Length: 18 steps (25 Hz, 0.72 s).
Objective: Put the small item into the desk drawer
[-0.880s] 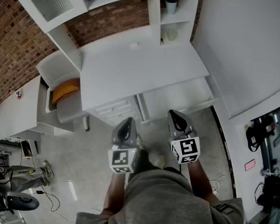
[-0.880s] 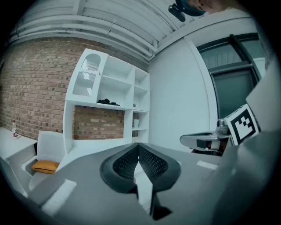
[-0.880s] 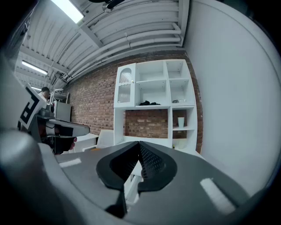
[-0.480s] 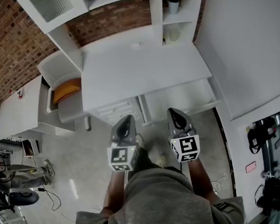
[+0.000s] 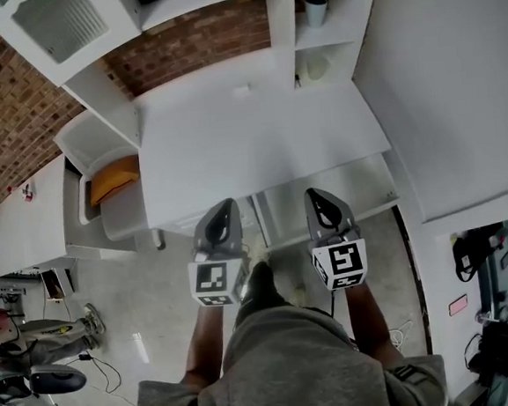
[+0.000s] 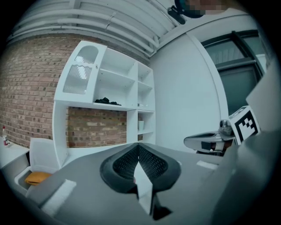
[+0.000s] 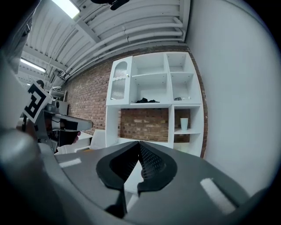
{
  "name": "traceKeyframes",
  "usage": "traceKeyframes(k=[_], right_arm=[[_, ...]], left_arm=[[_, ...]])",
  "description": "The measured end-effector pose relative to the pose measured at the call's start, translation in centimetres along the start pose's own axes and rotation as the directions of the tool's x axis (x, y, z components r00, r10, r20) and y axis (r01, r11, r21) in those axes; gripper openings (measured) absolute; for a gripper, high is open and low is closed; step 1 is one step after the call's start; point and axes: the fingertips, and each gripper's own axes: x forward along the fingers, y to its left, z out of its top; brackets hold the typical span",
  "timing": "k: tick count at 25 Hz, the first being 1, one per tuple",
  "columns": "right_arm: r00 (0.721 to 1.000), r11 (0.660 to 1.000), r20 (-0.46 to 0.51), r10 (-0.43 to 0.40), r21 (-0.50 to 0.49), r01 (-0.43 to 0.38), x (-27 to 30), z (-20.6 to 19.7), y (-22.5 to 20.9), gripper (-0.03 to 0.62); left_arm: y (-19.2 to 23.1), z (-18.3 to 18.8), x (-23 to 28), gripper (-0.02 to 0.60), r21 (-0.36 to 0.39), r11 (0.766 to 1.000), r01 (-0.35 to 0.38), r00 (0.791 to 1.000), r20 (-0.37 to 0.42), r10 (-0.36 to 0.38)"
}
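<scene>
I'm in a home-office corner set inside a workshop hall: white table (image 5: 256, 127) and shelf unit (image 7: 151, 83) against a brick wall (image 5: 195, 37) (ribbed ceiling (image 7: 118, 26), strip lights (image 7: 70, 8) overhead), cables (image 5: 99, 372) on bare floor (image 5: 155, 286).

I saw the desk (image 5: 258, 144) at twelve o'clock, its drawer (image 5: 324, 196) open toward me at one, shelves (image 5: 281, 27) behind it, a chair (image 5: 98, 136) at ten.

Desk drawer (image 5: 324, 191) stands pulled out — white, shallow, under the desktop's right half. The small item (image 5: 241, 90) — tiny, pale — lies up near the desktop's back edge.
</scene>
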Motion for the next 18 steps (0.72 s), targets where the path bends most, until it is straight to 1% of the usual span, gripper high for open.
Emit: traceKeyframes(k=[4, 9, 12, 18], right_arm=[[1.0, 1.0, -0.021, -0.004, 0.005, 0.004, 5.3, 0.5, -1.1, 0.003], [0.998, 1.0, -0.059, -0.008, 0.006, 0.009, 11.8, 0.9, -1.5, 0.003], [0.997, 1.0, -0.081, -0.005, 0.026, 0.008, 15.8, 0.9, -1.7, 0.003], [0.995, 0.999, -0.1, -0.023, 0.03, 0.026, 22.4, 1.2, -2.5, 0.003]], left_arm=[[3.4, 0.3, 4.8, 0.012, -0.009, 1.0, 0.012, 1.0, -0.016, -0.012], [7.6, 0.0, 9.7, 0.012, -0.032, 0.999, 0.024, 0.999, -0.047, -0.026], [10.1, -0.5, 12.7, 0.012, -0.042, 0.999, 0.029, 0.997, -0.064, -0.032], [14.2, -0.8, 18.2, 0.012, -0.053, 0.997, 0.053, 0.996, -0.065, -0.056]])
